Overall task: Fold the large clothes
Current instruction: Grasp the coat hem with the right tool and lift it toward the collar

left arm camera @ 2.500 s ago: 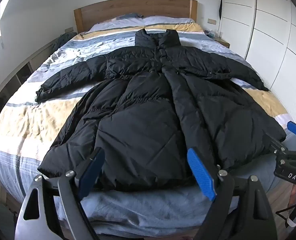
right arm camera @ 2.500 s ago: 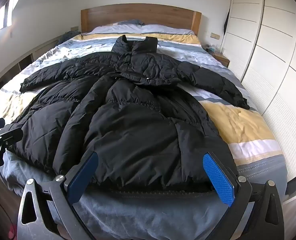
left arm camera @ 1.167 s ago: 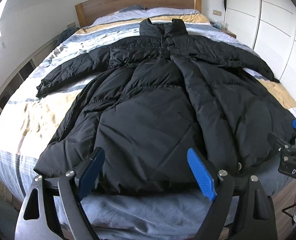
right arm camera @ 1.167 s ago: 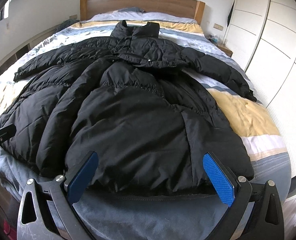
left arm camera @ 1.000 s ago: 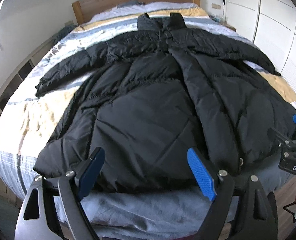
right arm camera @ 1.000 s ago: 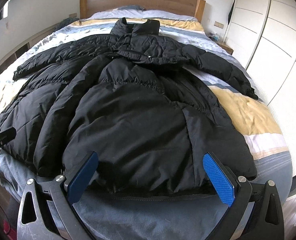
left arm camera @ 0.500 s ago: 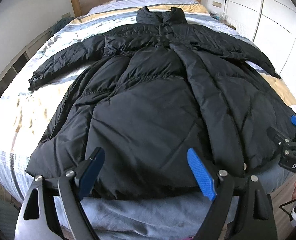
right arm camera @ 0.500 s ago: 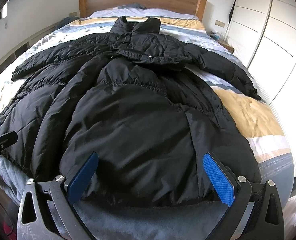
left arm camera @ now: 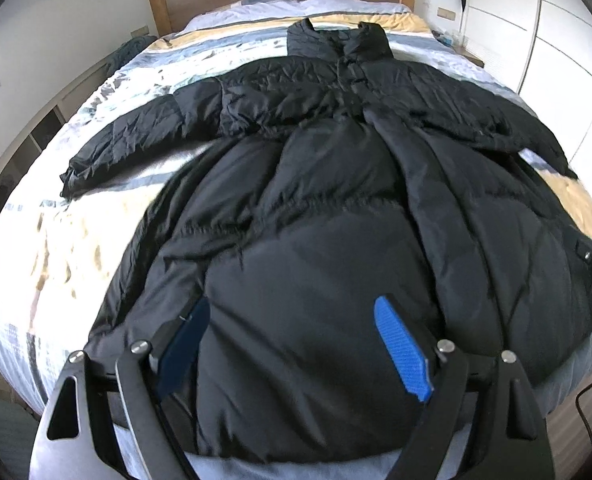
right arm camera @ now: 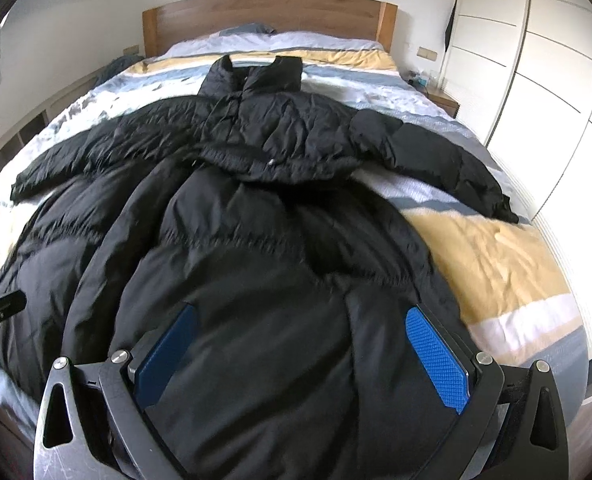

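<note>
Jaws spread wide on both: left gripper (left arm camera: pixel 294 344) & right gripper (right arm camera: pixel 300 356) hover over hem of black puffer coat (left arm camera: pixel 316 216), nothing pinched. Coat lies flat, front up, sleeves out, collar twd headboard (right arm camera: pixel 268 12), on striped bed (right arm camera: pixel 492 256).

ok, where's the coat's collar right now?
In both wrist views the collar sits at the far end of the coat, toward the headboard, just short of the pillows.
</note>
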`<state>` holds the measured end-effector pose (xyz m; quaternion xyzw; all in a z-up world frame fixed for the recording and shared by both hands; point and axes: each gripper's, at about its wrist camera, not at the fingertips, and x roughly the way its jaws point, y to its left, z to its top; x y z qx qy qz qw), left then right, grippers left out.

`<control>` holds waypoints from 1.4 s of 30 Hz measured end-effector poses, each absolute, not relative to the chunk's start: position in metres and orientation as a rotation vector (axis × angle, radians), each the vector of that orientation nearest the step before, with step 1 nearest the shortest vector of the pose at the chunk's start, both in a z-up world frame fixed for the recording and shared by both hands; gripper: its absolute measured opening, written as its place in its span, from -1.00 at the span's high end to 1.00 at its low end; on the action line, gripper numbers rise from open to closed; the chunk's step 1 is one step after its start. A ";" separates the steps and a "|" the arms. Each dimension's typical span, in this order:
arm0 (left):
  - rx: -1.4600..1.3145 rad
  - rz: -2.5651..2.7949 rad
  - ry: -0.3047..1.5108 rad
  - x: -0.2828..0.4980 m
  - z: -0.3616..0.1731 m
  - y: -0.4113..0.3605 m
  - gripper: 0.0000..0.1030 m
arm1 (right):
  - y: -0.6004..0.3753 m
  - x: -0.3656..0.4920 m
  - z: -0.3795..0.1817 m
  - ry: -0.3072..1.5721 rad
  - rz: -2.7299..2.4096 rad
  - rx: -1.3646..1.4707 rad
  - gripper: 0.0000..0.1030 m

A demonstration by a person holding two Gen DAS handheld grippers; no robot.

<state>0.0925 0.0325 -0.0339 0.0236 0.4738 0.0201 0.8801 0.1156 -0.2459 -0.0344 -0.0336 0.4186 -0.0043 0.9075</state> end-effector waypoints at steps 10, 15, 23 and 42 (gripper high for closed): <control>-0.011 0.066 0.920 0.167 -0.005 0.071 -0.64 | -0.326 0.229 -0.022 0.883 -0.086 0.064 -0.99; -0.029 0.084 0.924 0.222 -0.009 0.083 -0.64 | -0.388 0.297 -0.041 0.919 -0.162 0.184 -0.99; -0.027 0.156 1.046 0.269 -0.004 0.085 -0.64 | -0.500 0.336 -0.097 0.981 -0.306 0.570 -0.99; -0.002 0.234 1.217 0.314 0.004 0.063 -0.64 | -0.628 0.351 -0.163 0.755 -0.433 1.212 -0.11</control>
